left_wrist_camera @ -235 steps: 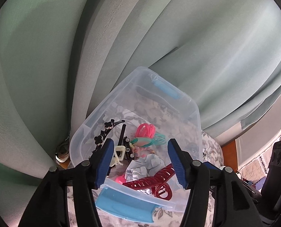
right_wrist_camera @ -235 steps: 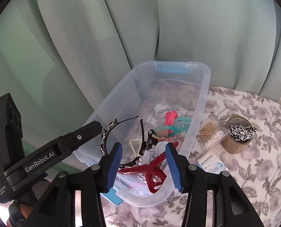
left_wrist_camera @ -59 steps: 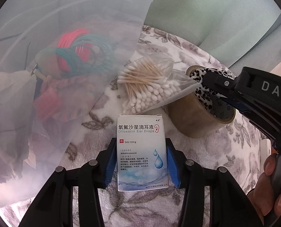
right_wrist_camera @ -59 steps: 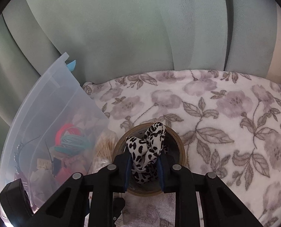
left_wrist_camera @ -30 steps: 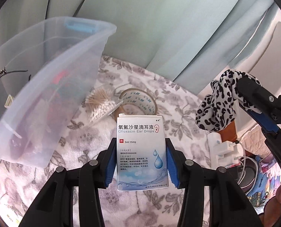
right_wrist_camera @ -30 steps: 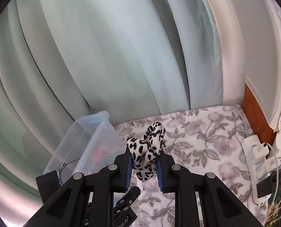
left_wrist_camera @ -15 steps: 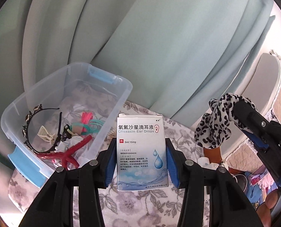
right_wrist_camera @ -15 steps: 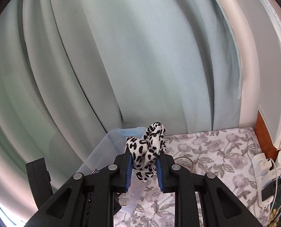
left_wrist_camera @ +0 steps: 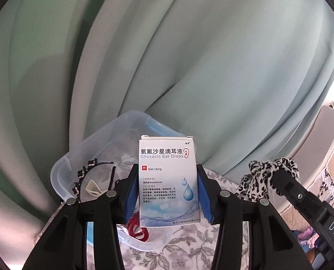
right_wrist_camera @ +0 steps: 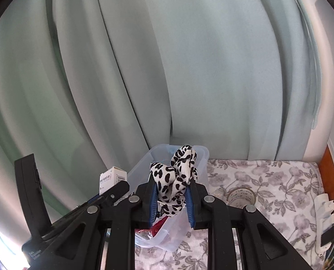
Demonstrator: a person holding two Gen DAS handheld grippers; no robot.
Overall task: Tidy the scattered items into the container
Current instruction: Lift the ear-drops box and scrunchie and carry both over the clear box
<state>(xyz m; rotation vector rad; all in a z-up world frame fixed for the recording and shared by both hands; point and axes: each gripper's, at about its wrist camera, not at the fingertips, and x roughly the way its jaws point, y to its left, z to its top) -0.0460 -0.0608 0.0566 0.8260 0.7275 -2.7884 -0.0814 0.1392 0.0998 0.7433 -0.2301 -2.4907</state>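
Observation:
My left gripper [left_wrist_camera: 167,193] is shut on a white and blue ear drops box [left_wrist_camera: 167,180], held upright in the air above the clear plastic container [left_wrist_camera: 81,157]. My right gripper [right_wrist_camera: 171,199] is shut on a black-and-white leopard scrunchie [right_wrist_camera: 176,175], also held above the container [right_wrist_camera: 201,157]; the scrunchie shows in the left wrist view [left_wrist_camera: 263,177] at the right. The box shows in the right wrist view [right_wrist_camera: 112,176] at the left. The container holds a black headband [left_wrist_camera: 86,173], a cream clip [left_wrist_camera: 94,187] and a red claw clip [left_wrist_camera: 137,229].
A roll of clear tape [right_wrist_camera: 241,196] sits on the floral cloth [right_wrist_camera: 279,191] right of the container. Pale green curtains [left_wrist_camera: 189,56] hang behind. A power strip with plugs [right_wrist_camera: 326,204] lies at the right edge.
Both grippers have risen and swung toward the container with their items still held. The container now sits low in both views, partly behind the box and the scrunchie.

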